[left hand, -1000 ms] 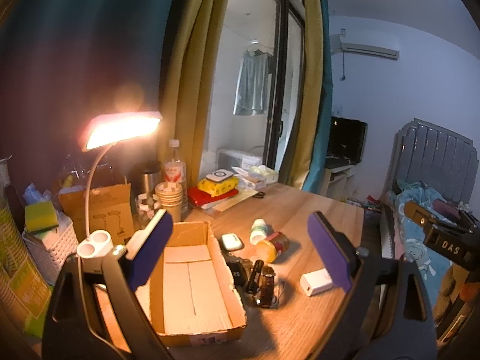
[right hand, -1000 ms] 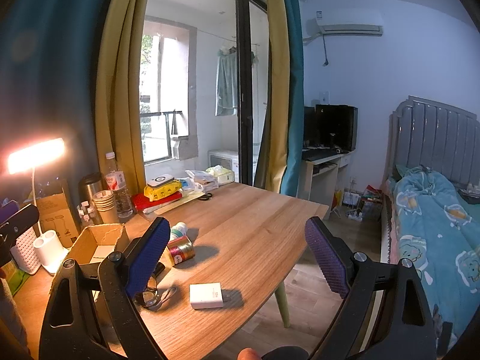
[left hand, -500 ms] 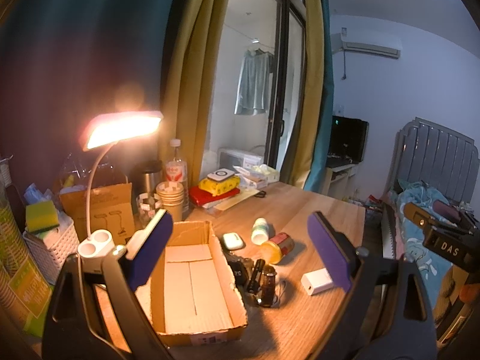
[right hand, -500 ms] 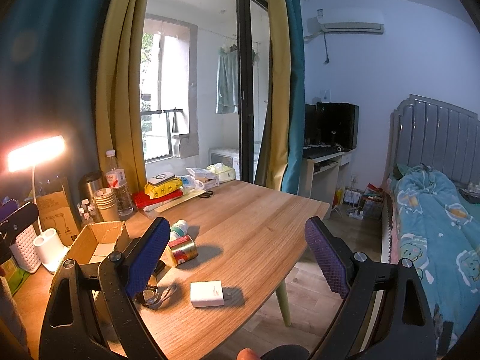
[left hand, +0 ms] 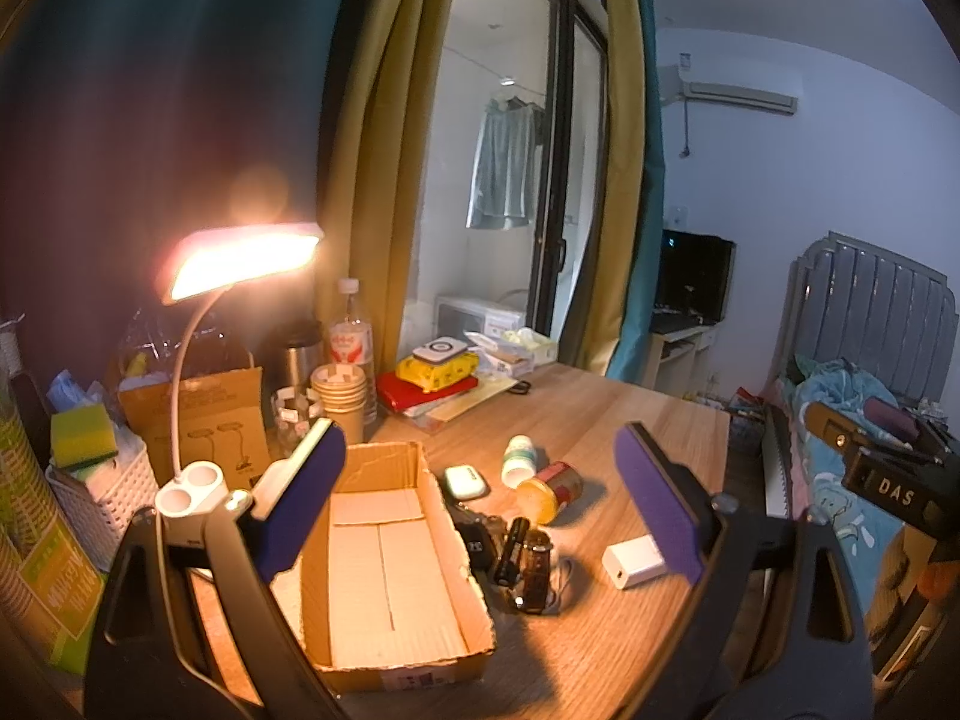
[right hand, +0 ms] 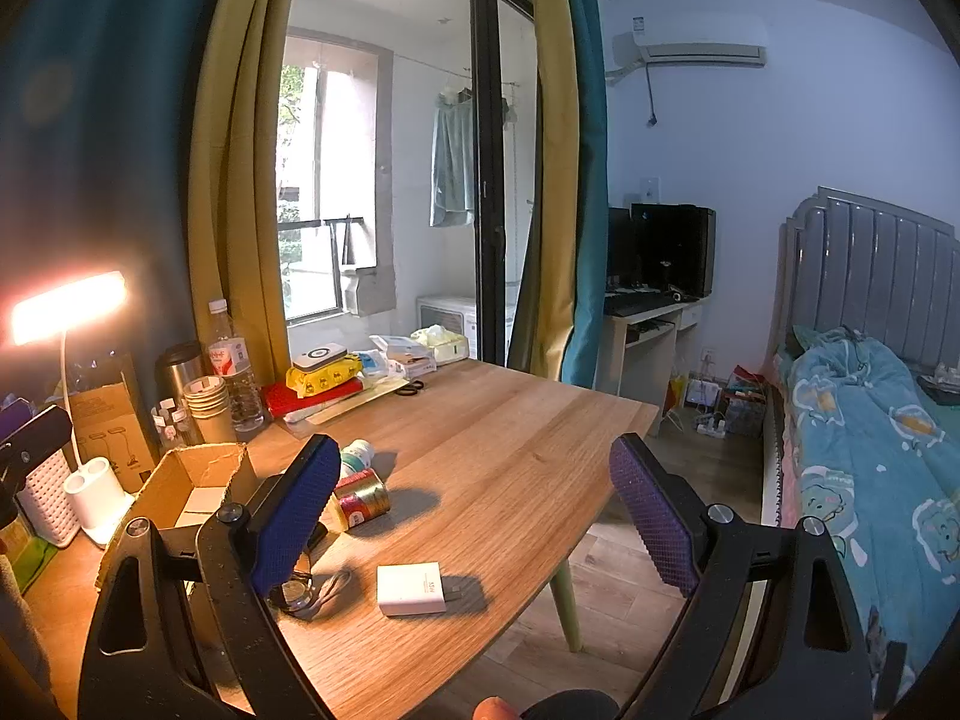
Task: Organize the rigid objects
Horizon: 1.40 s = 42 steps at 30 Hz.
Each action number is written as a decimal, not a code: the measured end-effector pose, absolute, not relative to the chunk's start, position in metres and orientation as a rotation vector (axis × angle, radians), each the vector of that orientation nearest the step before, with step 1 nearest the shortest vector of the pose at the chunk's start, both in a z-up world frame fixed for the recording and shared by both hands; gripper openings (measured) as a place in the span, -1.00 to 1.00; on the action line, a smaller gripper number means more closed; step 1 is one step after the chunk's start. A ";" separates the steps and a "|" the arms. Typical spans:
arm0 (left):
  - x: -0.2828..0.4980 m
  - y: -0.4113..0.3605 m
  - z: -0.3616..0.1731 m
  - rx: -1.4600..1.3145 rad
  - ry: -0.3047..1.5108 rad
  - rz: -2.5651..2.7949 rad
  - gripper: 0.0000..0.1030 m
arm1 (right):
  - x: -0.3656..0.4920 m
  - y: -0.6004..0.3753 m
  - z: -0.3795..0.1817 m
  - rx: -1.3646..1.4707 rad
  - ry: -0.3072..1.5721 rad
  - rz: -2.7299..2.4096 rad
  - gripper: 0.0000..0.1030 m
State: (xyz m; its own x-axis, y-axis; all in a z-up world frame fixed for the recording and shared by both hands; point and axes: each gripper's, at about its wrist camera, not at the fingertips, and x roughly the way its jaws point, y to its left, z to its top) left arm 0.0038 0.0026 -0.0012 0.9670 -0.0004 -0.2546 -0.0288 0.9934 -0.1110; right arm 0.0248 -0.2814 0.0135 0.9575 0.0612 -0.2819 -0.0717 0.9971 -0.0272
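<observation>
An empty cardboard box [left hand: 384,552] lies open on the wooden table [left hand: 600,420]; it also shows in the right wrist view [right hand: 186,480]. Right of it lie a white charger block [left hand: 633,561] [right hand: 411,589], a tipped gold-lidded can [left hand: 549,489] [right hand: 360,498], a white bottle [left hand: 519,459], a small white case [left hand: 463,480] and dark small items [left hand: 522,558]. My left gripper [left hand: 480,516] is open above the box and items. My right gripper [right hand: 474,510] is open above the table, holding nothing.
A lit desk lamp [left hand: 240,258] stands left of the box. Paper cups [left hand: 342,396], a water bottle [left hand: 351,342], a steel flask [left hand: 297,354] and a red and yellow stack [left hand: 432,378] line the back. A white basket [left hand: 96,492] sits at left. A bed [right hand: 870,432] is right.
Both views have shifted only slightly; the left gripper has eased a little closer to the table items. Both grippers stay open and nothing was picked up.
</observation>
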 end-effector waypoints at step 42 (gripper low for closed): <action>0.003 0.003 -0.001 -0.114 0.253 0.015 0.79 | 0.026 -0.283 0.012 -0.035 0.287 0.065 0.81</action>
